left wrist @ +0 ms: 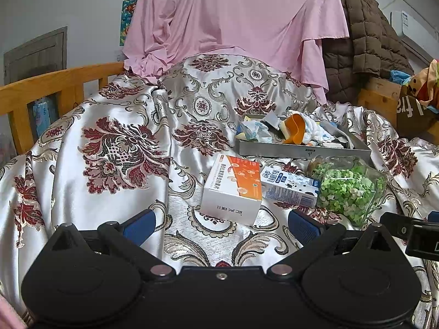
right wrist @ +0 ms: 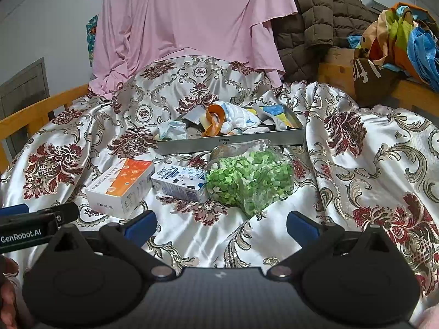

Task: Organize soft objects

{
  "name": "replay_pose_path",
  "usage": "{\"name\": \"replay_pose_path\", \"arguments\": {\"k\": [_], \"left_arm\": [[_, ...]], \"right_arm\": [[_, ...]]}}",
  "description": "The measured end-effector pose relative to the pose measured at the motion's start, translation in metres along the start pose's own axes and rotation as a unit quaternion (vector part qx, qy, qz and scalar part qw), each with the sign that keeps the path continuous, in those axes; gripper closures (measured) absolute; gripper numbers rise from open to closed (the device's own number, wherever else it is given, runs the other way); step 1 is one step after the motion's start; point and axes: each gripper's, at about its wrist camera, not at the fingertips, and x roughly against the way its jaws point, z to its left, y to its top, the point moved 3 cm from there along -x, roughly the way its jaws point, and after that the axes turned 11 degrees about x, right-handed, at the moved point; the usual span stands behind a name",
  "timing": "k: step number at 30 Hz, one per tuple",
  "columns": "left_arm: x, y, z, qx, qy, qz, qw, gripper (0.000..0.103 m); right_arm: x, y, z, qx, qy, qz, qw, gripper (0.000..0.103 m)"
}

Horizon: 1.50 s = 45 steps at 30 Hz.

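1. Soft items, namely small cloths (right wrist: 241, 118) and an orange strap (right wrist: 215, 122), are seen piled in a grey metal tray (right wrist: 233, 139) set on a patterned satin bedspread (left wrist: 115, 142); they appear to have been gathered there so that the soft things are kept together.
2. Hard items are lined up just in front of the tray: an orange-and-white box (left wrist: 233, 189), a blue-and-white carton (left wrist: 288, 189) touching it, and a clear jar of green paper stars (right wrist: 247, 181) lying on its side. These are judged to be left out because they are not soft.
3. Both the left gripper (left wrist: 219, 226) and the right gripper (right wrist: 221, 224) are held low over the bedspread with jaws spread wide; nothing is gripped.
4. Sorting is judged nearly complete, since no loose soft item is visible outside the tray.
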Motion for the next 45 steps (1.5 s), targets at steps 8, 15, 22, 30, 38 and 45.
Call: {"name": "replay_pose_path", "arguments": {"k": [8, 15, 22, 30, 38, 45], "left_arm": [[0.0002, 0.0001, -0.0005, 0.001, 0.001, 0.0, 1.0, 0.001], [0.0003, 0.0001, -0.0005, 0.001, 0.001, 0.0, 1.0, 0.001], [0.0003, 0.0004, -0.0014, 0.0, 0.001, 0.0, 1.0, 0.001], [0.0002, -0.0002, -0.0007, 0.0, 0.001, 0.0, 1.0, 0.001], [0.0002, 0.0001, -0.0013, 0.0, 0.001, 0.0, 1.0, 0.001], [0.0002, 0.0003, -0.002, 0.0, 0.001, 0.001, 1.0, 0.001]], "right_arm": [[-0.0012, -0.0011, -0.0022, -0.005, -0.003, 0.005, 1.0, 0.0], [-0.0014, -0.0014, -0.0024, -0.006, -0.004, 0.006, 1.0, 0.0], [-0.0015, -0.0015, -0.0029, -0.006, -0.004, 0.006, 1.0, 0.0], [-0.0018, -0.0015, -0.0027, -0.006, -0.004, 0.007, 1.0, 0.0], [-0.0021, -0.0021, -0.0029, -0.006, -0.004, 0.007, 1.0, 0.0], [-0.0021, -0.0022, -0.0031, -0.006, -0.004, 0.008, 1.0, 0.0]]}}
